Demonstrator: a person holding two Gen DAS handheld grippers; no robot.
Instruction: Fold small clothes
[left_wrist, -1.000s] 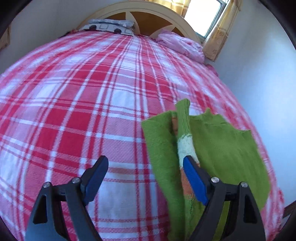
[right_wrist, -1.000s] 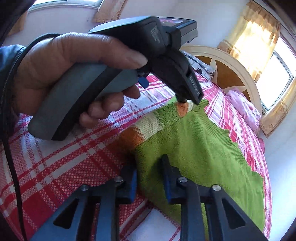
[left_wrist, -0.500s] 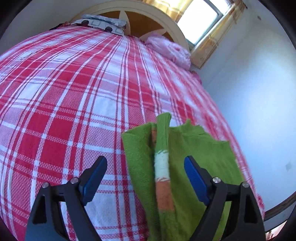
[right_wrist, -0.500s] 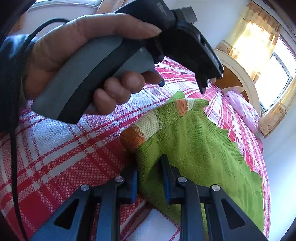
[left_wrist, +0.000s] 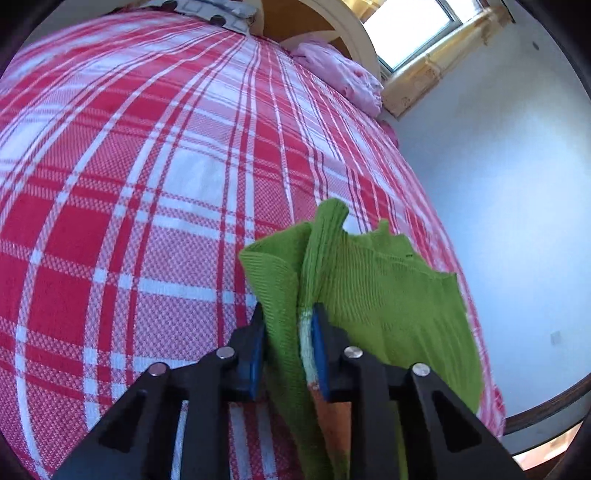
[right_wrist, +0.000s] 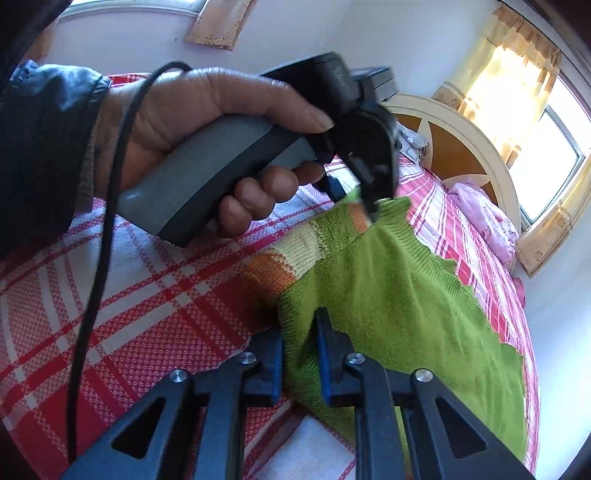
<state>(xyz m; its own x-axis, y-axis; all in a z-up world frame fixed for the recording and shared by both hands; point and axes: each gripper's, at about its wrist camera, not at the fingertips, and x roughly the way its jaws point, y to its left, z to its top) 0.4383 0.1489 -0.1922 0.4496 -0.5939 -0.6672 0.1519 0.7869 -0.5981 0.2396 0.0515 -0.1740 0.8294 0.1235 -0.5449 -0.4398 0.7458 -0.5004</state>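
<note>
Both grippers pinch the green sweater on the bed, ready to carry a fold.

Our left gripper (left_wrist: 287, 347) is clamped on the green sweater (left_wrist: 373, 295) where the striped sleeve (left_wrist: 306, 343) lies over its edge; our right gripper (right_wrist: 299, 354) nips the same edge nearer us, with the cloth spreading ahead and to its right over the plaid bedspread (left_wrist: 147, 184). We judge the fold is only starting: next we must lift both pinches together and lay that side across the body without dragging it. The sweater's near end is cut off below both views, and the left hand (right_wrist: 207, 147) and its handle block what lies behind them.
</note>
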